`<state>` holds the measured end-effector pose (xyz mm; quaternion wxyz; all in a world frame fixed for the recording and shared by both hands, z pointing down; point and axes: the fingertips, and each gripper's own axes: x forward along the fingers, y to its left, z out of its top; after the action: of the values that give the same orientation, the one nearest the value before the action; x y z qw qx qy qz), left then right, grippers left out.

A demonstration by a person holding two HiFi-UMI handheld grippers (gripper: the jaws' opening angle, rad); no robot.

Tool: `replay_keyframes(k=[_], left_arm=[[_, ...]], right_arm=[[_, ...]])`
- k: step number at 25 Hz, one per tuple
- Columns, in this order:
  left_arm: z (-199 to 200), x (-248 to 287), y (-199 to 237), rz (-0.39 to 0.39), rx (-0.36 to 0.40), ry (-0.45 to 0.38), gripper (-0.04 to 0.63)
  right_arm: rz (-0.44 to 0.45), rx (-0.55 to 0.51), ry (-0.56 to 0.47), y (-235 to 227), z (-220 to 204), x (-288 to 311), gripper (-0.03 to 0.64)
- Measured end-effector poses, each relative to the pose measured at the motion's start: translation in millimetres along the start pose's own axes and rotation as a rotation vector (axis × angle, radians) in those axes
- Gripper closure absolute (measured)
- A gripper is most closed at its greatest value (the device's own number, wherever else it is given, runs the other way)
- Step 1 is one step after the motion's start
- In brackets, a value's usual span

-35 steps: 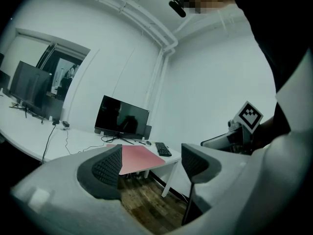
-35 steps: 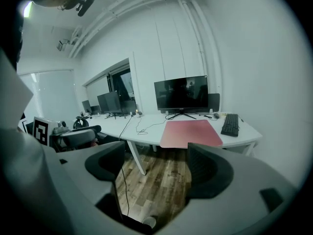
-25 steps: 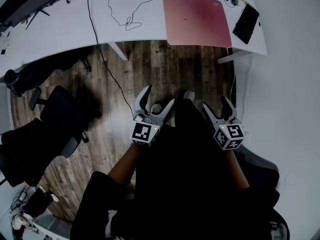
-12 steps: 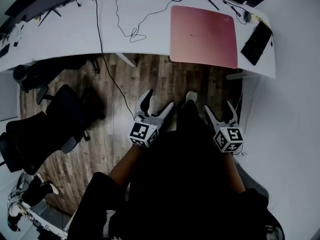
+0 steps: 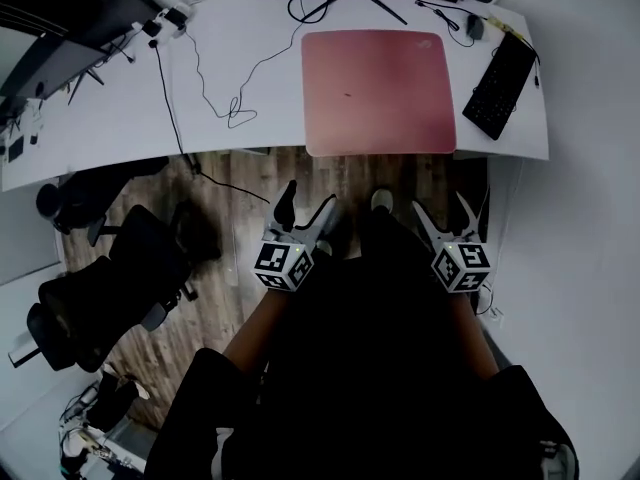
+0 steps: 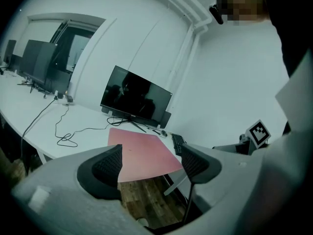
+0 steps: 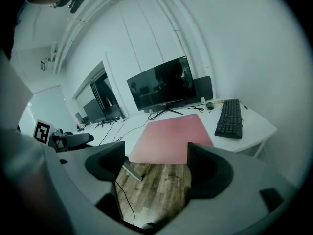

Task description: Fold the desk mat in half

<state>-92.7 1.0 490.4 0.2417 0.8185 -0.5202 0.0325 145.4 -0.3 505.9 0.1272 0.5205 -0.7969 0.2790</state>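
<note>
A pink desk mat (image 5: 378, 91) lies flat and unfolded on the white desk (image 5: 130, 108), its near edge at the desk's front edge. It also shows in the left gripper view as the mat (image 6: 139, 151) and in the right gripper view as the mat (image 7: 168, 138). My left gripper (image 5: 305, 204) is held open over the wooden floor, short of the desk. My right gripper (image 5: 452, 208) is also open, to the right, with nothing between its jaws. Both are well apart from the mat.
A black keyboard (image 5: 500, 71) lies right of the mat, a mouse (image 5: 474, 28) behind it. A monitor (image 6: 136, 98) stands at the desk's back. Loose black cables (image 5: 230, 103) run left of the mat. Black office chairs (image 5: 110, 278) stand at the left on the wooden floor (image 5: 240, 258).
The view has moved toward the desk, so the mat sits nearer and more central. Both grippers have stayed open and low in front of the person.
</note>
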Motion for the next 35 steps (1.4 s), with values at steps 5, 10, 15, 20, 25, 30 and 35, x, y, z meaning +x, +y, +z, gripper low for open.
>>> replay_keyframes(k=[5,10,15,20,25,30,35], left_arm=[[7,35,-1,0.045,-0.042,0.002,0.236],[5,53,5,0.097,-0.118,-0.046,0.236],[-12,65,19,0.194,-0.168,-0.026,0.236],[-25,68,35,0.314,-0.229,-0.044,0.236],[-43,80,47,0.335,-0.275,-0.018,0.236],[-74,91,78,0.359,-0.370,0.017,0.236],[-98,103,103,0.357,-0.413,0.066,0.236]], right_arm=[[0.019,0.015,0.024,-37,9,15,0.235],[0.025,0.080,0.063,-79,2,28,0.235],[0.024,0.119,0.090,-117,0,42,0.235],[0.024,0.132,0.142,-145,-11,59,0.235],[0.024,0.230,0.186,-167,-25,82,0.235],[-0.027,0.358,0.217,-188,-46,108,0.235],[-0.075,0.492,0.235,-198,-69,127,0.235]])
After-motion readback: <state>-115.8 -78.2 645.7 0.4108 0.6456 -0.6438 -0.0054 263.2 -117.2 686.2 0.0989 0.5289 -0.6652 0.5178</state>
